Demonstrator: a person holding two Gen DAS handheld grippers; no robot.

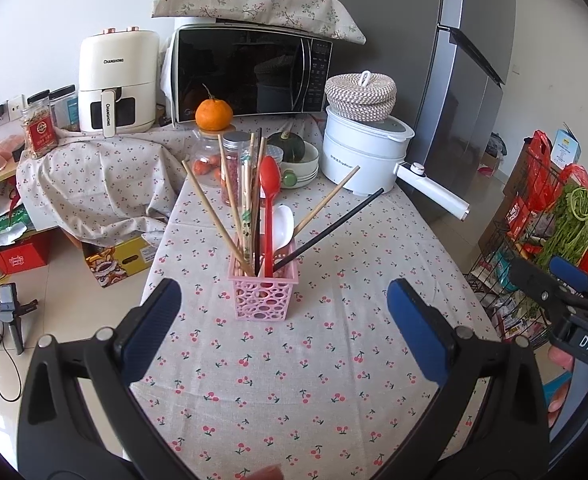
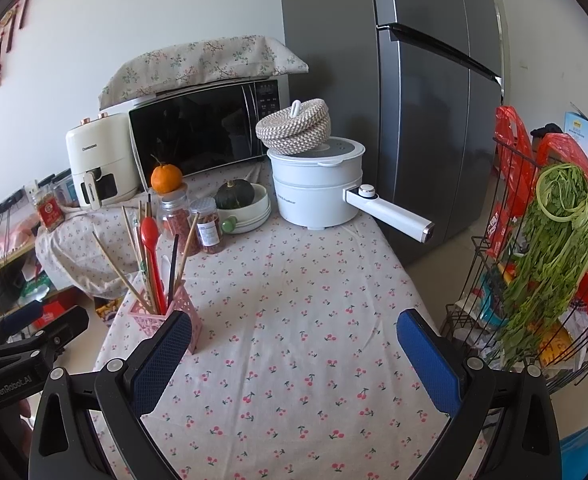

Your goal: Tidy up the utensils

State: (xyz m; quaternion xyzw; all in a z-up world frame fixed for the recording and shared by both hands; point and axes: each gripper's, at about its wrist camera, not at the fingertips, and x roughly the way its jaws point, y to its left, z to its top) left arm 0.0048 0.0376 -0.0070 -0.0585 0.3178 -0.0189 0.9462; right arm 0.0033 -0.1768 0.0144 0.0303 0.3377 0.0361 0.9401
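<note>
**A:** Status check, left to right. Left tool (image 1: 284,312) spread wide, nothing between the blue pads, hanging above the desk (image 1: 294,380) with its cherry-print cloth, aimed straight at the pink perforated plastic utensil basket (image 1: 262,295). Basket stands upright mid-desk, just beyond the fingertips.

**B:** Contents?

**A:** Several pale wooden chopsticks (image 1: 214,218) fanned left, a red plastic spoon (image 1: 269,204) upright in the middle, a white plastic spoon (image 1: 284,226) behind it, one more wooden stick and a black chopstick (image 1: 329,231) leaning out right. No loose utensils visible on the cloth.

**B:** So the step is tidying what's in the basket?

**A:** My read, yes. The two right-leaning sticks look like the ones to fix. I'd take one stick at a time, grip high on the shaft where it's clear of its neighbours, and lift along its lean rather than sideways. That basket looks light; a side pull could tip it. The other tool could brace the rim.

**B:** Right side?

**A:** Right tool (image 2: 294,344) also wide and empty, held low over the bare cloth, level, pointing toward the white electric pot (image 2: 317,188). Basket sits just past its left finger, so it's off-axis there. Left is the better-placed one.
</note>
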